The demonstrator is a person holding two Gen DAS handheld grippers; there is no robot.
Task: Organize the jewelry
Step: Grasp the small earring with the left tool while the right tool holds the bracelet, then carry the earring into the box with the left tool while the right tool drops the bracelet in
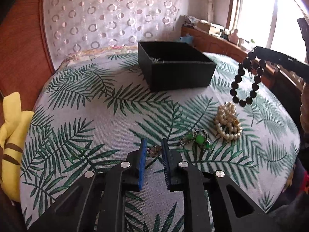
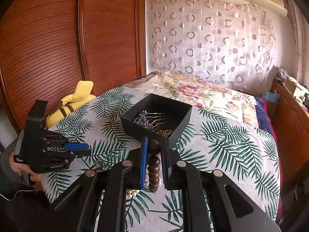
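A black open box (image 1: 179, 65) stands on the leaf-print cloth; in the right wrist view the box (image 2: 173, 106) holds a purple hair comb (image 2: 146, 118) and other pieces. My right gripper (image 2: 154, 145) is shut on a dark wooden bead bracelet (image 2: 154, 166), which hangs in the air right of the box in the left wrist view (image 1: 245, 79). My left gripper (image 1: 153, 145) is open low over the cloth, its fingers either side of a small brooch (image 1: 154, 150). A green-stone piece (image 1: 197, 138) and a pearl bracelet (image 1: 227, 121) lie to its right.
A yellow plush toy (image 1: 11, 145) lies at the cloth's left edge. A wooden wardrobe (image 2: 58, 48) stands at the left, a curtain (image 2: 212, 38) behind. A floral quilt (image 2: 193, 92) lies beyond the box. A cluttered wooden shelf (image 1: 222, 38) runs along the right.
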